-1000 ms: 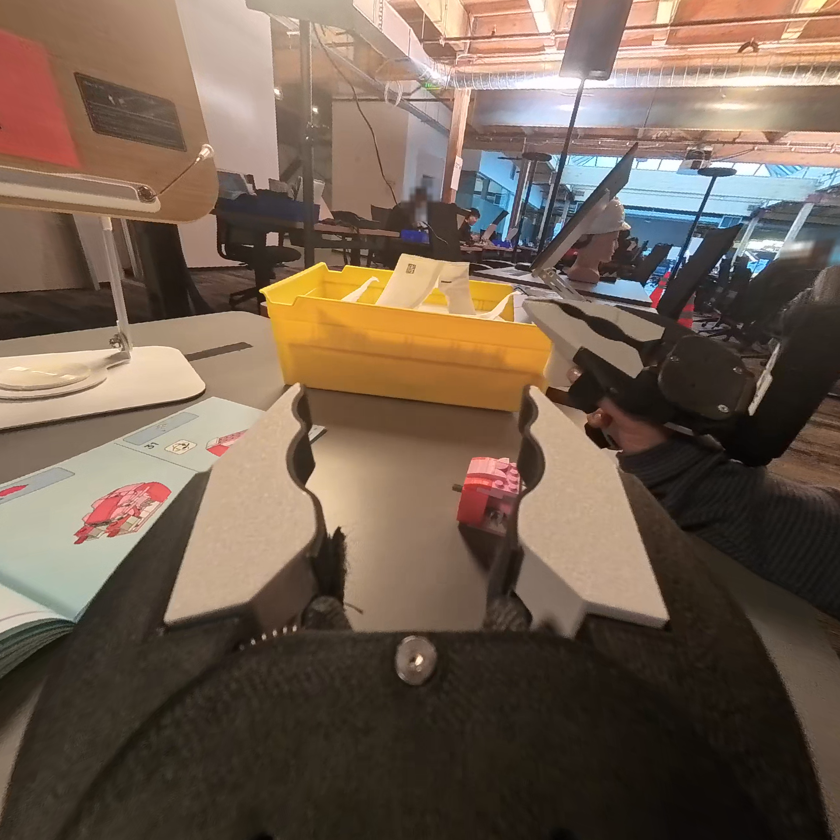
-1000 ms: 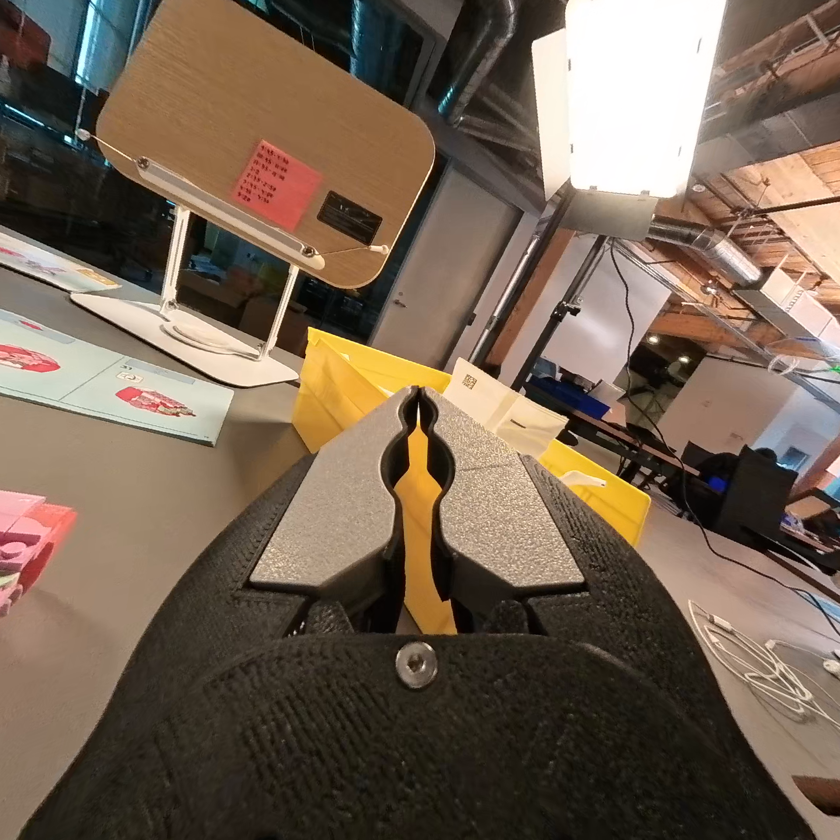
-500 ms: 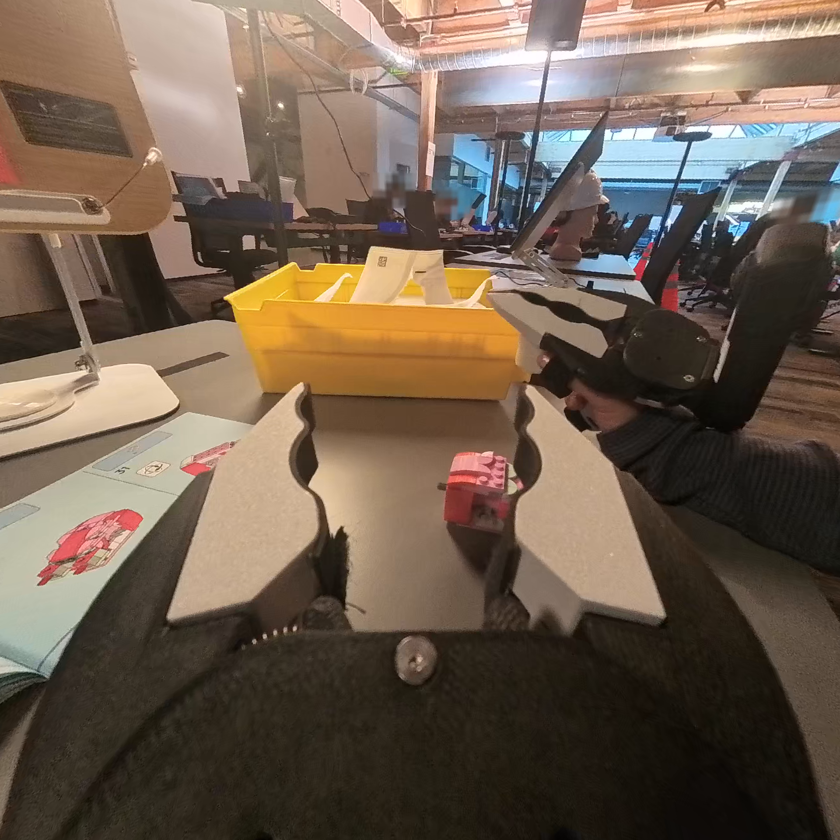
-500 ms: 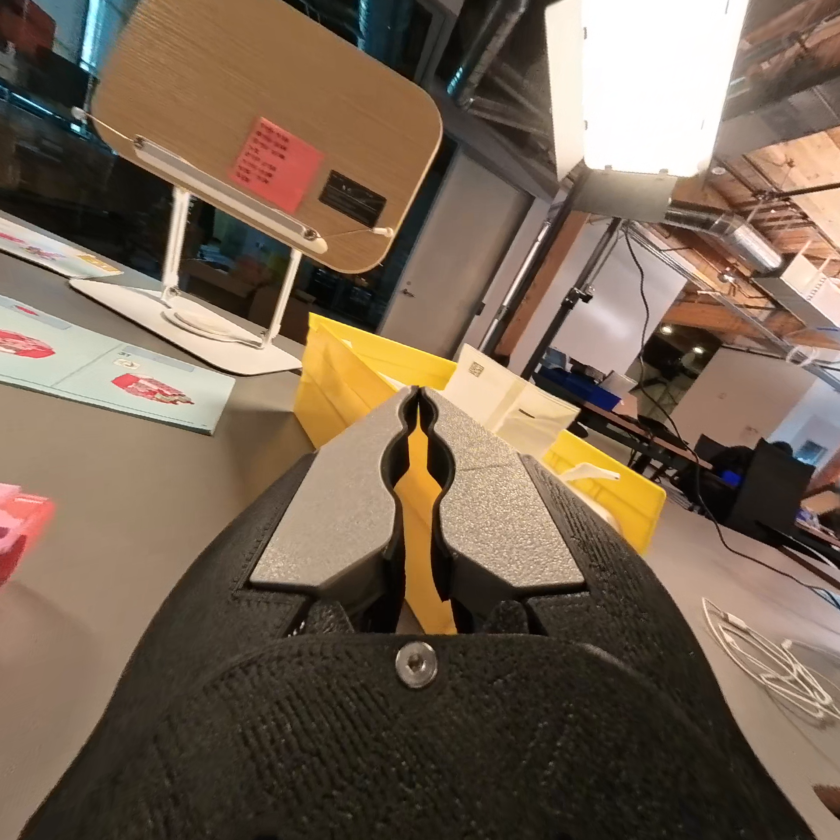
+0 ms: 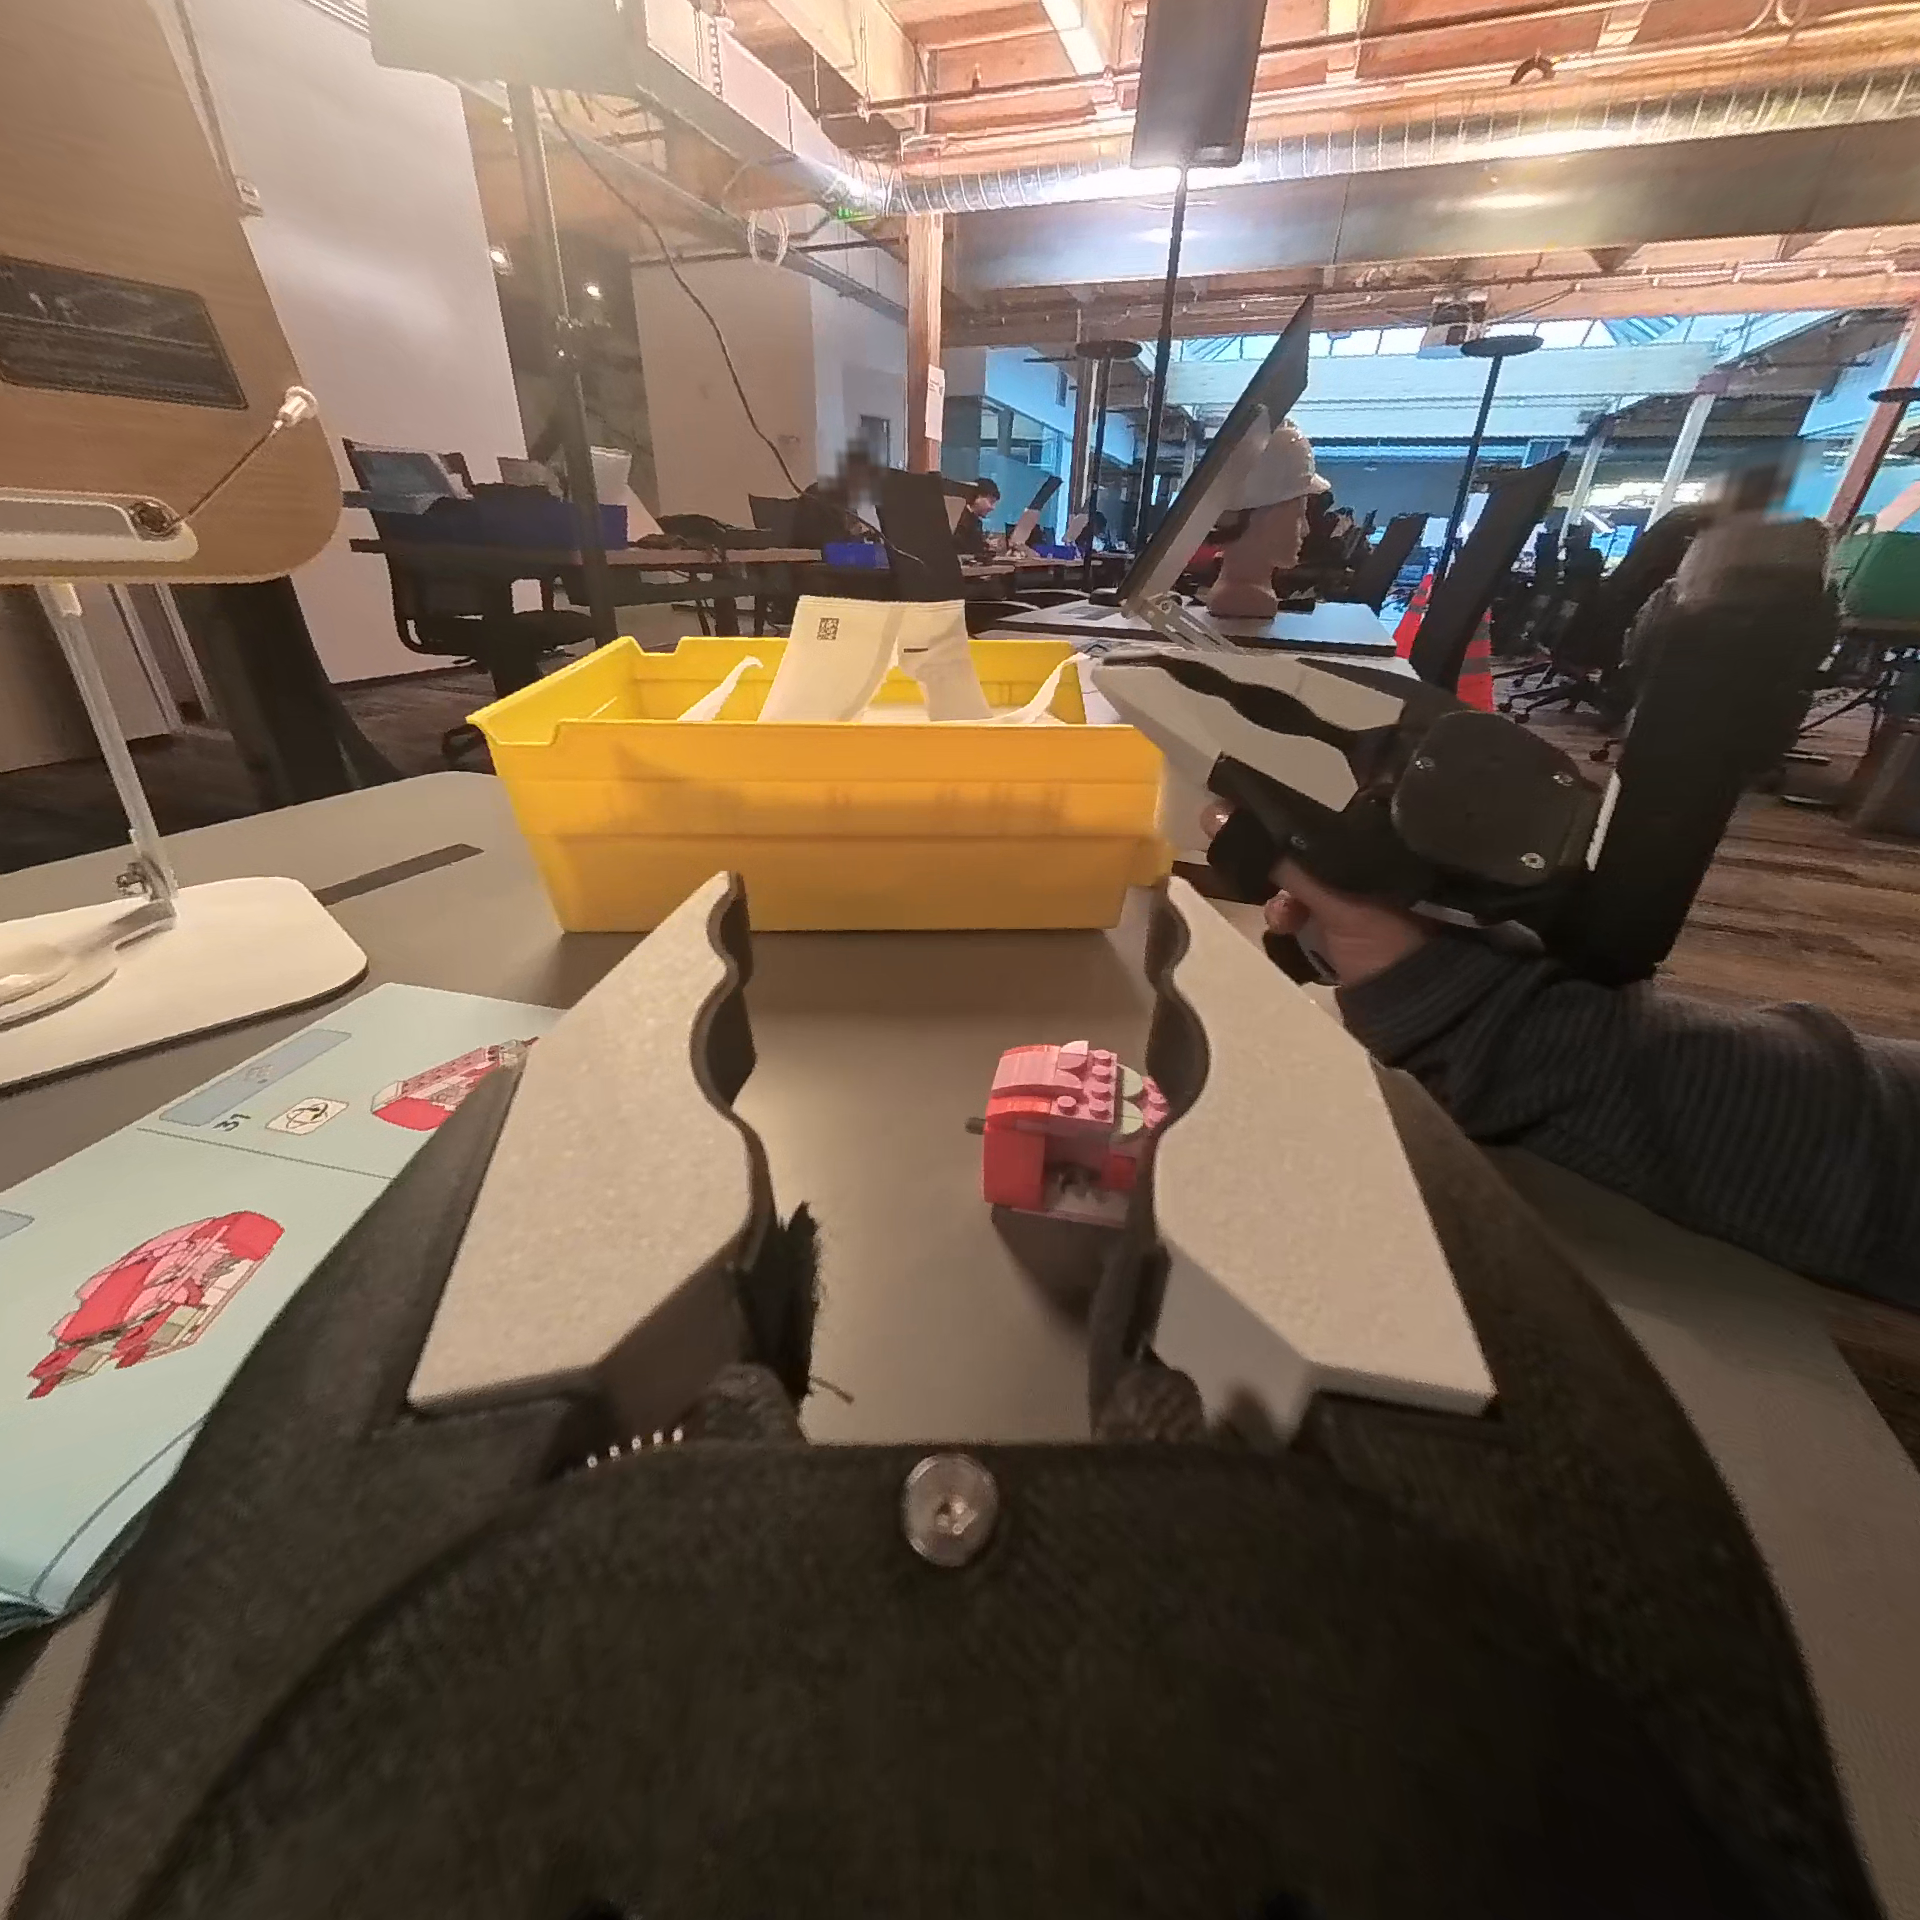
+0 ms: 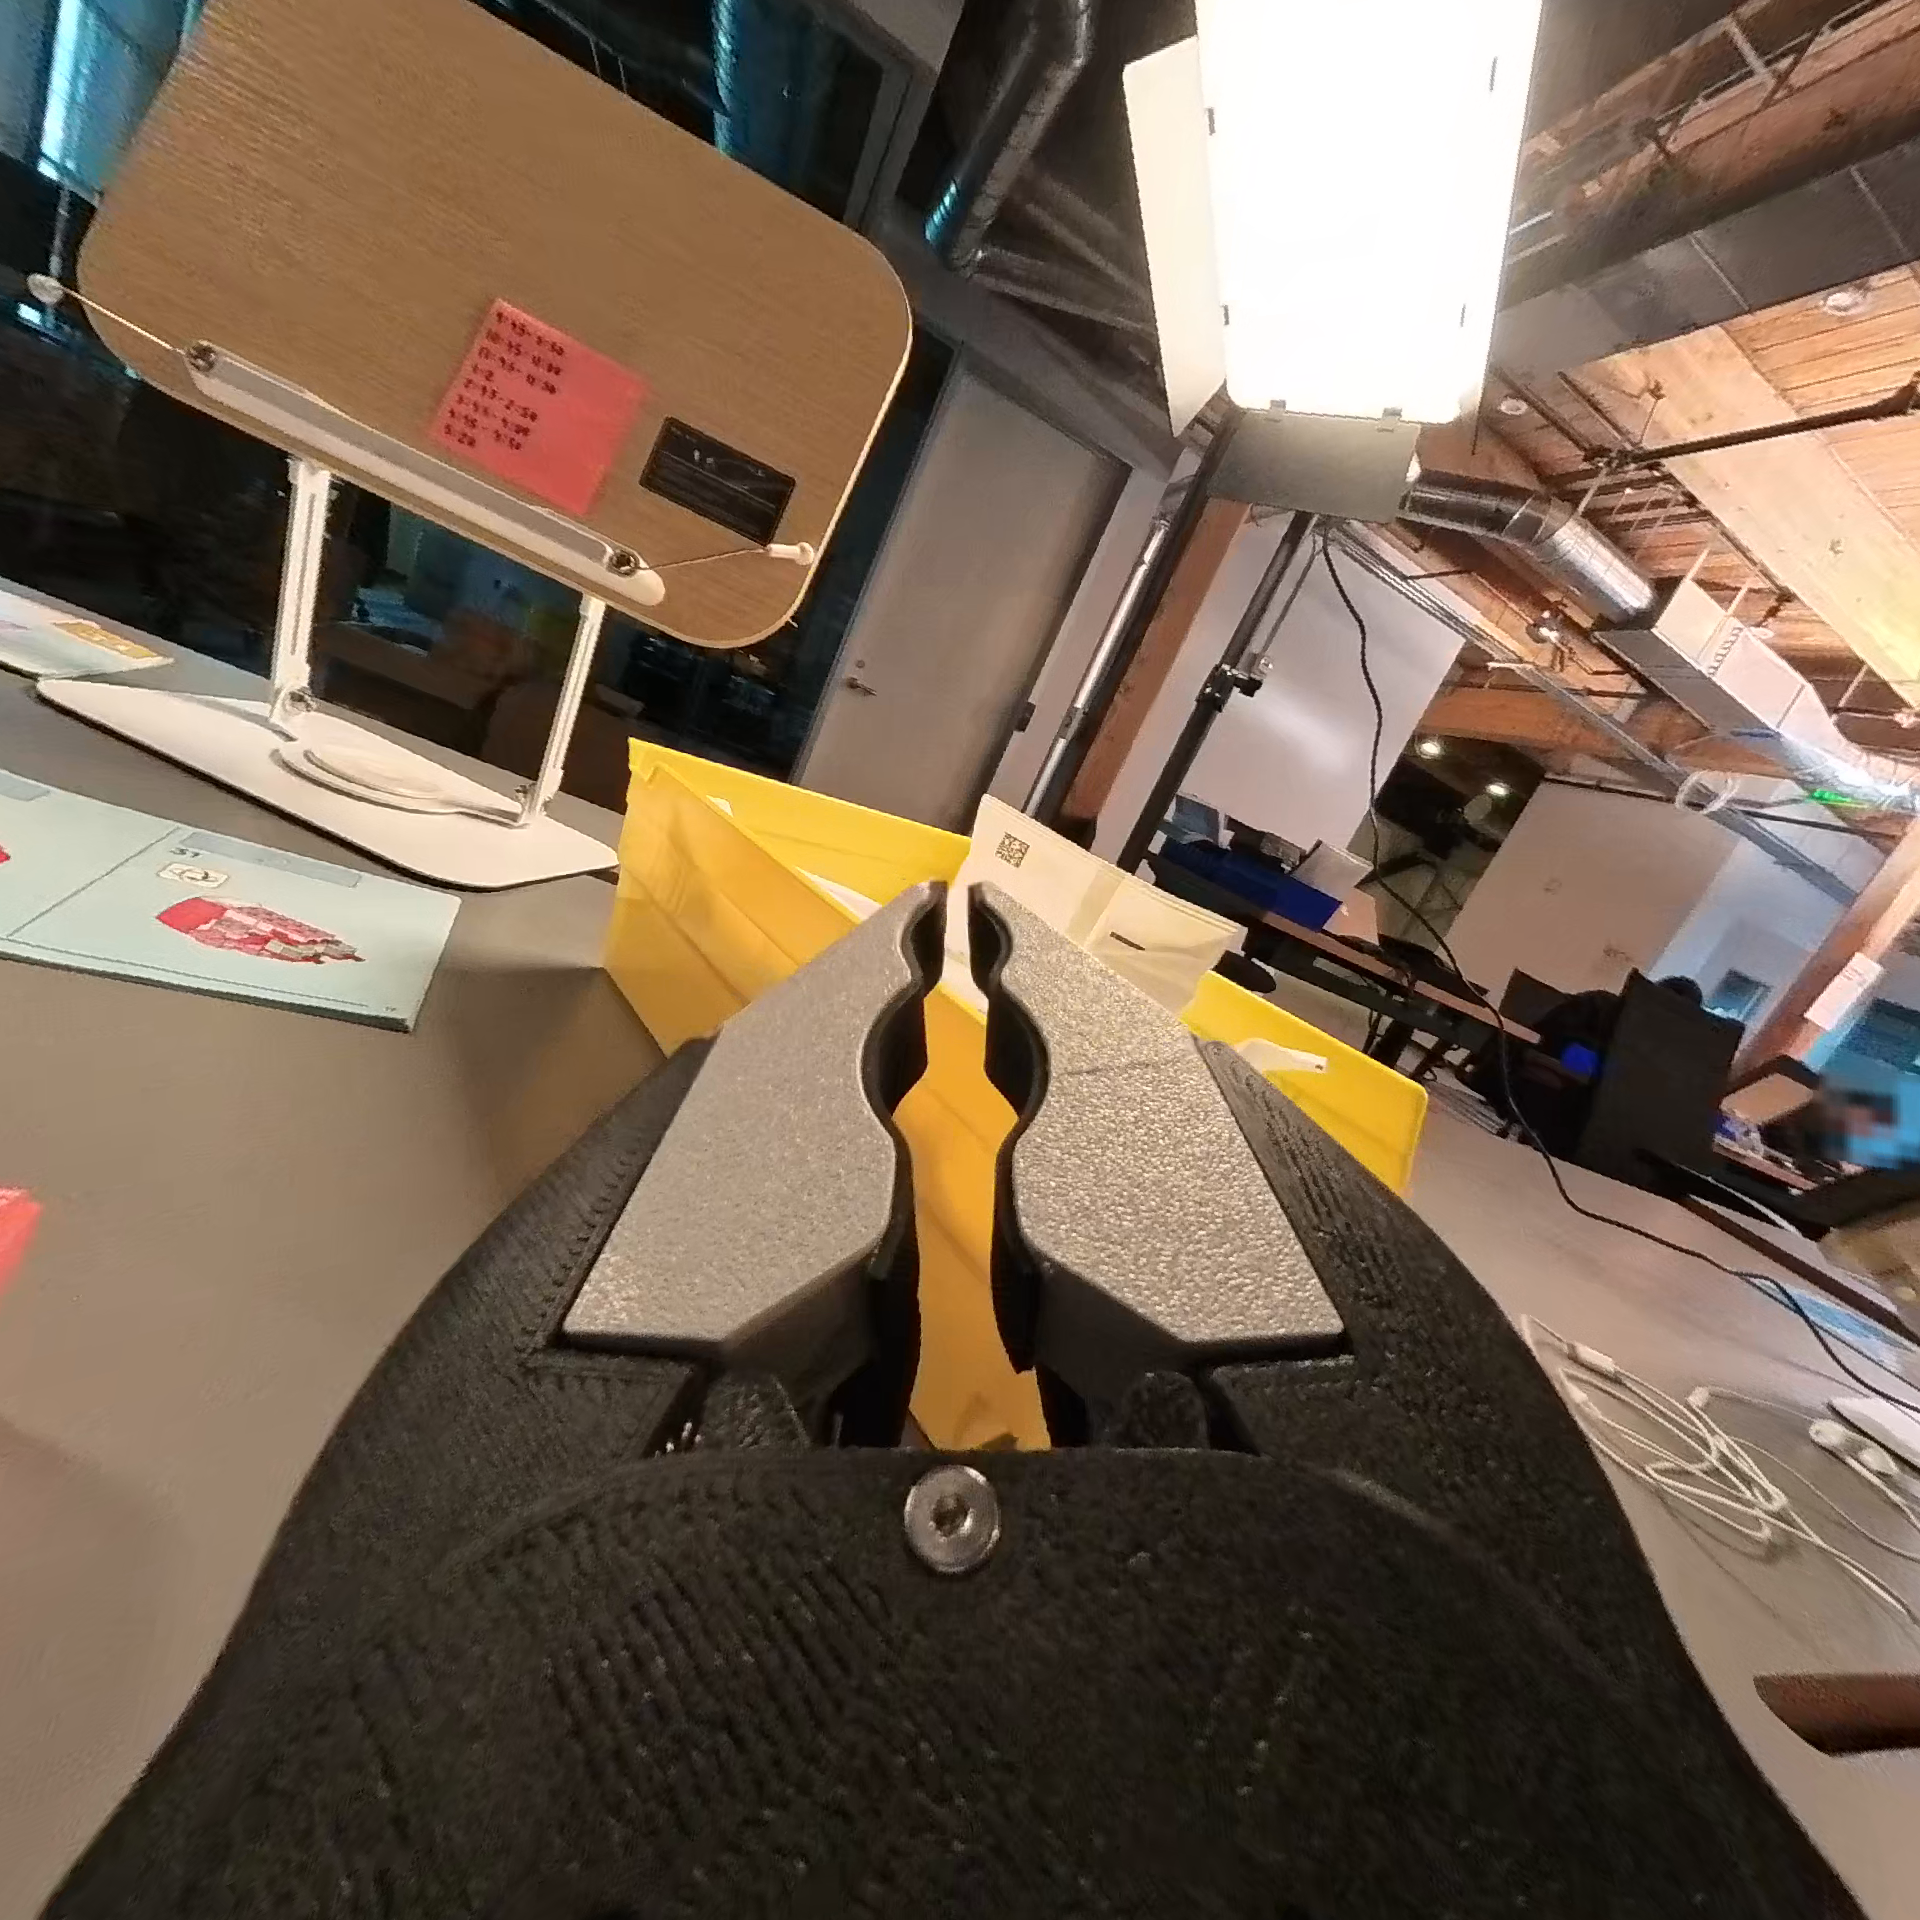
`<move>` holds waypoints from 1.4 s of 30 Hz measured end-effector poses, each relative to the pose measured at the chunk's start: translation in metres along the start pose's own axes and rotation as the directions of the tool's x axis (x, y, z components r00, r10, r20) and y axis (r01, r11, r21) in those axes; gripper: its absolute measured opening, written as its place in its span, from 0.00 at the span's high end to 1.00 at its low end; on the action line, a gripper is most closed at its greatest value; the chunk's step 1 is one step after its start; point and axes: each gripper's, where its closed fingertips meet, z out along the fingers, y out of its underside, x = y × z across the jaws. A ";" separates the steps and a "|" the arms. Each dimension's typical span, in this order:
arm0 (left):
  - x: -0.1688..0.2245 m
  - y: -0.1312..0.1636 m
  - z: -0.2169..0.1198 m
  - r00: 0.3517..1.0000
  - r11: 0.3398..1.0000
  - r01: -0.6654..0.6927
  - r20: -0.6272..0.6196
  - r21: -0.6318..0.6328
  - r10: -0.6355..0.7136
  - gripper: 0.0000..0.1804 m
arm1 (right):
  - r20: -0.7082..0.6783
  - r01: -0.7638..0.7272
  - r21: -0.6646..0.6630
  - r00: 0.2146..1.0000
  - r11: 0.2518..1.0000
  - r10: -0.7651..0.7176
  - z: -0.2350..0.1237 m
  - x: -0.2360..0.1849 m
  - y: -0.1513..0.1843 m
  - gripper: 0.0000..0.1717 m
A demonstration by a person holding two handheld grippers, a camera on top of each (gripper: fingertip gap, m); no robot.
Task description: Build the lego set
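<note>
Left wrist view: grey tabletop point(image 5: 914, 1039) in an open-plan office with exposed ducts and rows of desks is carrying a yellow bin point(image 5: 831, 821) of white bags, an instruction booklet point(image 5: 177, 1226) and a stand's white base point(image 5: 187, 956); left gripper point(image 5: 945, 997) is sitting wide open, narrower than a second ago, with the red-pink brick model point(image 5: 1060, 1132) standing on the tabletop between the fingers, against the right one and well clear of the left. Right wrist view: same tabletop point(image 6: 260, 1143), wooden-board stand point(image 6: 488, 343), bright light panel point(image 6: 1351, 197) and white cables point(image 6: 1704, 1455); right gripper point(image 6: 956, 904) is pointing over the bin point(image 6: 727, 935), holding nothing, jaws parted by a narrow slit where they were touching a second ago.
</note>
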 end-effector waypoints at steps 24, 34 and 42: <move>0.003 0.003 0.004 0.999 1.000 0.013 -0.029 -0.026 -0.014 0.67 | 0.067 0.003 -0.024 0.998 1.000 -0.002 0.007 -0.013 0.007 1.00; -0.002 -0.079 -0.057 0.984 0.998 -0.063 0.168 0.022 0.058 0.84 | 0.149 0.007 0.021 0.989 1.000 -0.011 0.002 -0.028 -0.003 1.00; -0.035 -0.087 -0.259 0.813 0.972 0.105 0.581 -0.210 0.038 0.91 | 0.172 -0.024 0.103 0.985 0.994 0.006 -0.003 -0.032 -0.022 1.00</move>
